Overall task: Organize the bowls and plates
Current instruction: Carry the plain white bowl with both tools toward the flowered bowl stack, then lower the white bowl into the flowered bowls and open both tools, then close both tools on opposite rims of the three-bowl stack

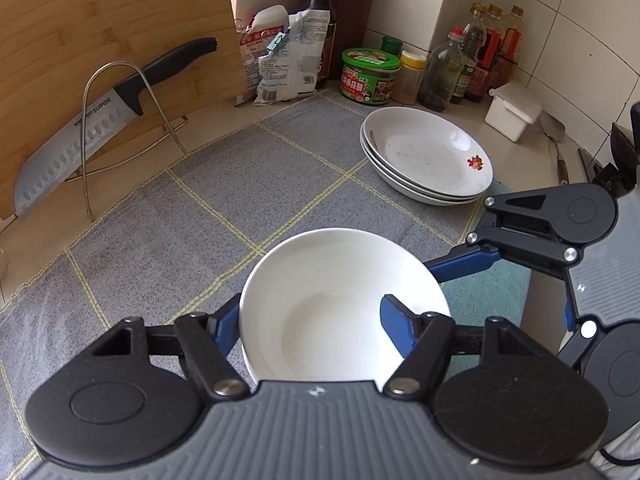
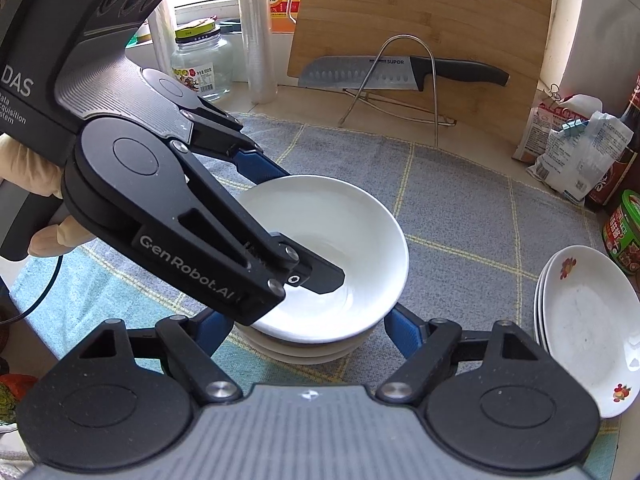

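Note:
A white bowl (image 1: 340, 300) (image 2: 332, 248) sits on top of a stack of bowls (image 2: 304, 350) on the grey checked cloth (image 1: 200, 220). My left gripper (image 1: 312, 316) (image 2: 288, 236) grips the top bowl's rim, one finger inside the bowl and one outside. My right gripper (image 2: 308, 328) (image 1: 472, 264) is open, its blue fingers on either side of the bowl stack. A stack of three white plates (image 1: 428, 156) (image 2: 588, 328) with a flower print lies to the right on the cloth.
A bamboo cutting board (image 1: 100, 40) and a knife (image 1: 100, 120) stand in a wire rack (image 1: 120, 120) at the back. Sauce bottles (image 1: 480, 52), a green tub (image 1: 370, 76), bags (image 1: 280, 60) and a white box (image 1: 512, 112) line the wall. A glass jar (image 2: 202, 64) stands at the back left.

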